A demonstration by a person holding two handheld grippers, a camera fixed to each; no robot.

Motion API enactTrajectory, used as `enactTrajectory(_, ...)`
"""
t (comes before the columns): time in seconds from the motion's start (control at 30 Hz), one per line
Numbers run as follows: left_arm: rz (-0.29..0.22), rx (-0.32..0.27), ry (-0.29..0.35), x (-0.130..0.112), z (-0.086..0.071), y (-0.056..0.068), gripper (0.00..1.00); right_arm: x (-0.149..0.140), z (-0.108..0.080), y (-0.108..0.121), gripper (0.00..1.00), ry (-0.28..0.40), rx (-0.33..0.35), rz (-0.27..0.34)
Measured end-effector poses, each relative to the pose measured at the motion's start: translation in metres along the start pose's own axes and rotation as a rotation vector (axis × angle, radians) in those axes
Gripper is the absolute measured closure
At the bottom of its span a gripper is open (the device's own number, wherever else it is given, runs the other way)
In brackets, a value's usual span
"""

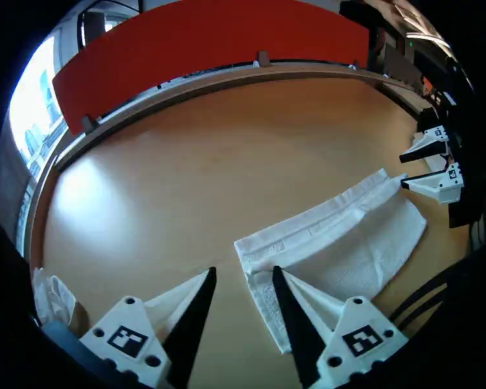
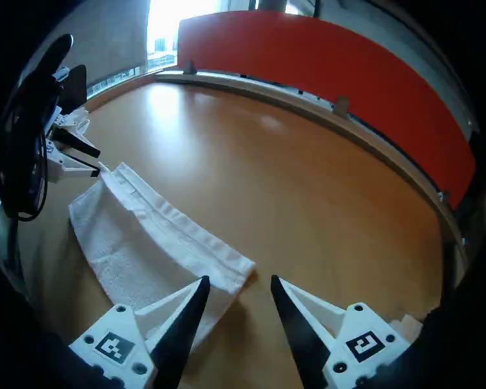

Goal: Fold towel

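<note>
One white terry towel point(image 1: 347, 240), folded into a long hemmed rectangle, lay on a smooth tan wooden table point(image 1: 210, 162) before a curved red panel point(image 1: 210, 39), with the left gripper point(image 1: 243, 271) and right gripper point(image 2: 240, 279), both with white wedge-shaped, black-edged fingers, spread apart at its opposite ends.

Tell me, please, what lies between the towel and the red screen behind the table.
Bare wooden tabletop is all that lies between the towel and the red screen; both gripper views show that stretch.
</note>
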State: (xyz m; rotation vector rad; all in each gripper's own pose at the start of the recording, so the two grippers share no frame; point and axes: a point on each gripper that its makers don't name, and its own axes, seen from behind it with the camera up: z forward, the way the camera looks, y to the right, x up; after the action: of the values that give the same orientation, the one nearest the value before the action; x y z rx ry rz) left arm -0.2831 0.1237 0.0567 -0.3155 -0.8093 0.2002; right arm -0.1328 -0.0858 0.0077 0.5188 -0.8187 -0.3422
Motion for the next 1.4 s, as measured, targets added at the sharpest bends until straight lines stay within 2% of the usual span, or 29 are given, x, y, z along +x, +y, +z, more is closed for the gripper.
enactTrajectory(0.13, -0.015, -0.007, 0.000, -0.001, -0.001, -0.001, 0.14, 0.003, -0.001, 0.002, 0.05, 0.009, -0.005, 0.001)
enactTrajectory(0.23, -0.019, -0.005, 0.003, -0.001, -0.002, -0.002, 0.03, 0.003, -0.003, 0.003, 0.04, 0.012, -0.004, 0.001)
enactTrajectory(0.67, -0.034, -0.002, 0.007, -0.014, -0.016, 0.000, 0.03, -0.007, -0.017, -0.015, 0.03, 0.014, 0.022, -0.018)
enactTrajectory(1.1, -0.102, 0.012, -0.005, -0.047, -0.040, 0.004, 0.03, -0.038, -0.039, -0.039, 0.04, -0.004, 0.043, -0.003)
enactTrajectory(1.4, -0.153, 0.027, -0.019, -0.072, -0.054, 0.004, 0.03, -0.047, -0.045, -0.049, 0.03, -0.012, 0.064, -0.009)
